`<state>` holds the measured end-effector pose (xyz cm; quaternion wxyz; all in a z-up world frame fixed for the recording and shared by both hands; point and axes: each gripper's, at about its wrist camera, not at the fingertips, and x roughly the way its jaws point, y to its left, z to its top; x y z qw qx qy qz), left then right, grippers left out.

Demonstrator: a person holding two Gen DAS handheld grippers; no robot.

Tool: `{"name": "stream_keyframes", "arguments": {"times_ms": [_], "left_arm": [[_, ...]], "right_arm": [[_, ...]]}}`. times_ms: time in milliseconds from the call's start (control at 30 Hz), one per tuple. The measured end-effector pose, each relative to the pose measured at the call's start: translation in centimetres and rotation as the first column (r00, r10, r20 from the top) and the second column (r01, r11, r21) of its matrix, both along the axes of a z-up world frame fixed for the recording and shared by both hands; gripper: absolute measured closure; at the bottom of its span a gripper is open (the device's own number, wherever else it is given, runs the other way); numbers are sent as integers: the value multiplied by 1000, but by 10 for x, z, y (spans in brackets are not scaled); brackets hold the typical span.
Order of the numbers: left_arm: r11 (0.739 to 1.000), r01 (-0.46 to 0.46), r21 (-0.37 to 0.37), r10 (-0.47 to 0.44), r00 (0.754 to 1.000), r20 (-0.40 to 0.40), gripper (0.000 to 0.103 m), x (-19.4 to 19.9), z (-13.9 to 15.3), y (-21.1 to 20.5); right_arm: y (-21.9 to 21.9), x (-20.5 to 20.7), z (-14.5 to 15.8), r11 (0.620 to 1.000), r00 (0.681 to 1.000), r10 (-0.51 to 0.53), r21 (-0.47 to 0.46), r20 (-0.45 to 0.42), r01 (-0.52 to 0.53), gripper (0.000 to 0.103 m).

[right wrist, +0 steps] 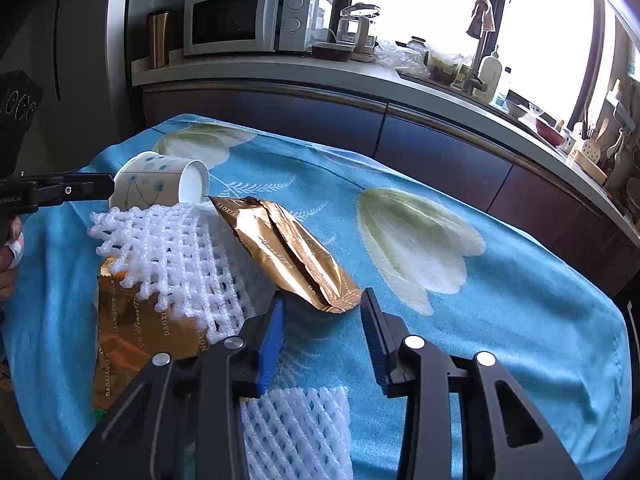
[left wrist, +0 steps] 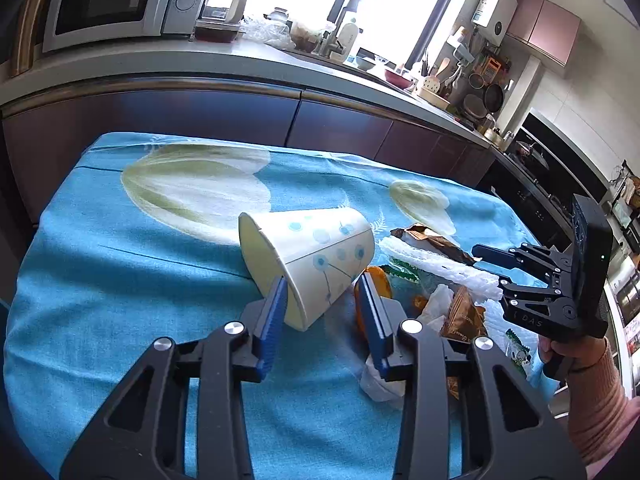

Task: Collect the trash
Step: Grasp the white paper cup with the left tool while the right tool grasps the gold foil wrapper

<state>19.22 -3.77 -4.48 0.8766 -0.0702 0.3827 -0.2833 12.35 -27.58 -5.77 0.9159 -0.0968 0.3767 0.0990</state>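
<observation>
Trash is all over my blue tablecloth (left wrist: 100,280), so most of the job is left. My left gripper (left wrist: 322,292) is spread wide around a paper cup (left wrist: 308,264) lying on its side. I see nothing inside the cup. My right gripper (right wrist: 322,312) is spread wide too, just by a gold wrapper (right wrist: 288,248). White foam netting (right wrist: 180,256) lies beside it. I see no trash bin anywhere.
</observation>
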Motion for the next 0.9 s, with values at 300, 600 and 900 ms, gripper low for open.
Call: {"name": "stream_keyframes", "arguments": {"times_ms": [300, 600, 900], "left_arm": [[1000, 10, -16, -10, 1000, -4, 95, 0, -2, -2], [1000, 16, -16, -16, 1000, 6, 95, -6, 0, -4], [999, 26, -47, -28, 998, -47, 92, 4, -12, -8]], "right_arm": [[0, -3, 7, 1000, 1000, 4, 10, 31, -4, 100], [-5, -9, 26, 998, 998, -23, 63, 66, 19, 101], [-10, -22, 48, 990, 991, -49, 136, 121, 33, 101]]}}
